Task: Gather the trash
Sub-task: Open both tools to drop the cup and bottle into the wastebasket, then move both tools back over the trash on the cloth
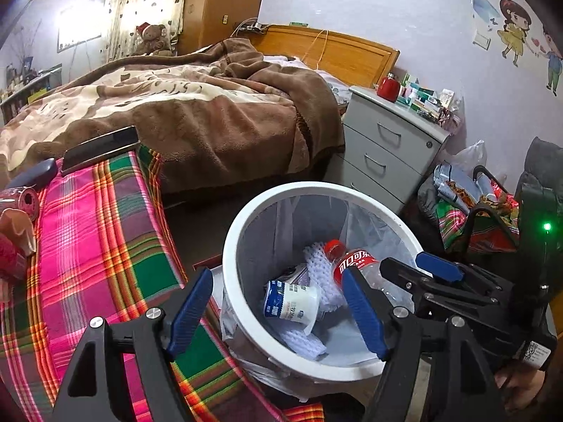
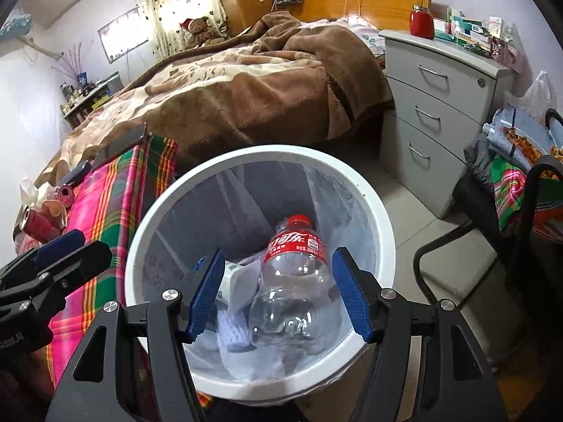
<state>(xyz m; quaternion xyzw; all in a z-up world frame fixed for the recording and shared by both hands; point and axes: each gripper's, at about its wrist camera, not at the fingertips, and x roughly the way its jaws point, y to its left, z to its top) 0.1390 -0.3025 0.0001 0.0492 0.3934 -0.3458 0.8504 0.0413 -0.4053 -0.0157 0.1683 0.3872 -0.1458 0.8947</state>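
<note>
Daylight enters through the curtained window (image 1: 147,10) far beyond the fingertips, blown out to white glare in both views. The room is otherwise evenly, rather dimly lit, with soft shadow inside the white bin (image 2: 369,204) and under the bed's blanket (image 1: 218,119). Fisheye distortion bends the walls and headboard (image 2: 373,0), and black vignetting fills the corners. The far shelf (image 2: 88,98) is soft; the clear bottle (image 2: 292,302) shows small highlights.
</note>
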